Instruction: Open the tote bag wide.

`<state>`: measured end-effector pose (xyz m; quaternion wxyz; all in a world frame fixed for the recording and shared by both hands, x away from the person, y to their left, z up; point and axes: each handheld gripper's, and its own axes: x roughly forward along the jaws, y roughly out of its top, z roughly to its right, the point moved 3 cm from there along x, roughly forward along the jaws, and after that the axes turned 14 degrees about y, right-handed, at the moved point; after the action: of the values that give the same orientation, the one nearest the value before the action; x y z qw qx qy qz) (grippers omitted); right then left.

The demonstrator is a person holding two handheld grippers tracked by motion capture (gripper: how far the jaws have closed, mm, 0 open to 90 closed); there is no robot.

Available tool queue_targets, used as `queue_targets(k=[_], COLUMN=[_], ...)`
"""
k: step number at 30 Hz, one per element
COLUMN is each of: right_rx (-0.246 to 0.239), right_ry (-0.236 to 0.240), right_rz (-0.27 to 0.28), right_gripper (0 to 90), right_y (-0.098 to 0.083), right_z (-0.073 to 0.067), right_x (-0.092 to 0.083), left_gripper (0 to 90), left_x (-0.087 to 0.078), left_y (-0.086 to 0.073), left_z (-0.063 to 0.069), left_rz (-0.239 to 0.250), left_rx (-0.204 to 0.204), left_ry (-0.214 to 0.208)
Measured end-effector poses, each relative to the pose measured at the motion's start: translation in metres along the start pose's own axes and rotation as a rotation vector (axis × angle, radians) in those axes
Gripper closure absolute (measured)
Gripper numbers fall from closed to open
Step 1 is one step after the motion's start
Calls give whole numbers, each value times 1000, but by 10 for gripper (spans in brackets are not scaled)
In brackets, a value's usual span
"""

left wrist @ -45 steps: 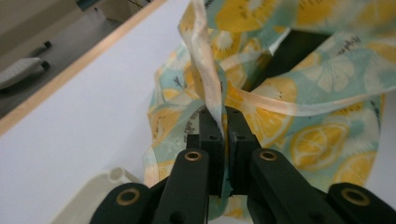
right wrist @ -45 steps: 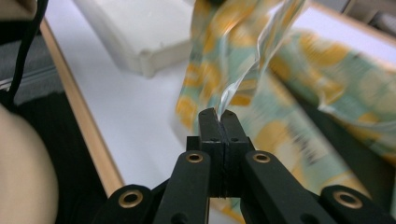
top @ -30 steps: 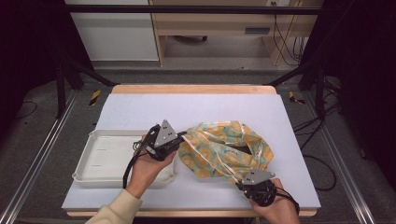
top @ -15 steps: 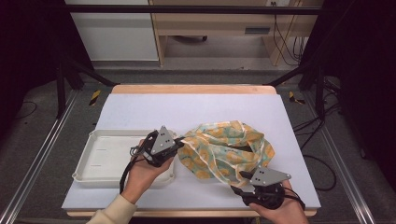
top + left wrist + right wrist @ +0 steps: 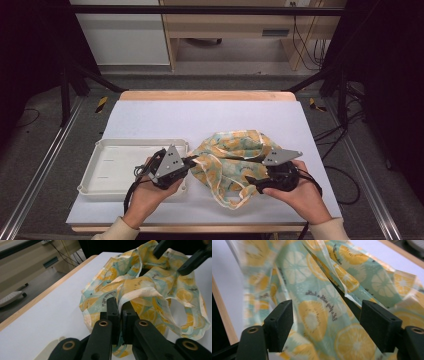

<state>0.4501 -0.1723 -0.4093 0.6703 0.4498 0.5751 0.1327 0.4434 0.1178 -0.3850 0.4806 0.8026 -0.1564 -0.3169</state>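
Observation:
A crumpled cloth bag (image 5: 231, 159) printed with yellow citrus slices on teal lies on the white table top. My left gripper (image 5: 192, 161) is at its left edge, shut on a pale hem of the bag (image 5: 140, 282); the pinch shows in the left gripper view (image 5: 119, 312). My right gripper (image 5: 251, 181) is at the bag's near right side. Its jaws have just been opening and now stand wide apart (image 5: 327, 322). The printed cloth (image 5: 317, 295) hangs close in front of them, with neither pad pressing on it. From the left gripper view, the right gripper (image 5: 175, 255) hovers over the bag's far side.
A shallow white tray (image 5: 120, 160) lies left of the bag, under my left hand. The table's wooden far edge (image 5: 205, 95) runs along the back, and the bag's loose handle loop (image 5: 231, 200) trails toward the near edge.
The right gripper let go of the bag, opened its jaws and lifted toward the bag's right side. The left hand drew slightly back toward the near edge, still holding the cloth.

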Motion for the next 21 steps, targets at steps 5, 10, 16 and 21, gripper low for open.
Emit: queue_targets(k=[5, 10, 16, 21], right_rx=[6, 10, -37, -30], right_ry=[39, 63, 96, 73], right_rz=[-64, -84, -108, -92], right_gripper=[242, 384, 778, 900], right_y=[-2, -6, -8, -8], right_z=[14, 18, 7, 5], right_x=[16, 22, 21, 15], left_gripper=[881, 881, 881, 877], left_x=[-12, -21, -24, -22], left_y=[5, 12, 10, 3], left_z=[-3, -7, -11, -10], left_rz=[34, 61, 52, 30], left_rx=[-6, -11, -13, -20], left_ry=[5, 14, 21, 15])
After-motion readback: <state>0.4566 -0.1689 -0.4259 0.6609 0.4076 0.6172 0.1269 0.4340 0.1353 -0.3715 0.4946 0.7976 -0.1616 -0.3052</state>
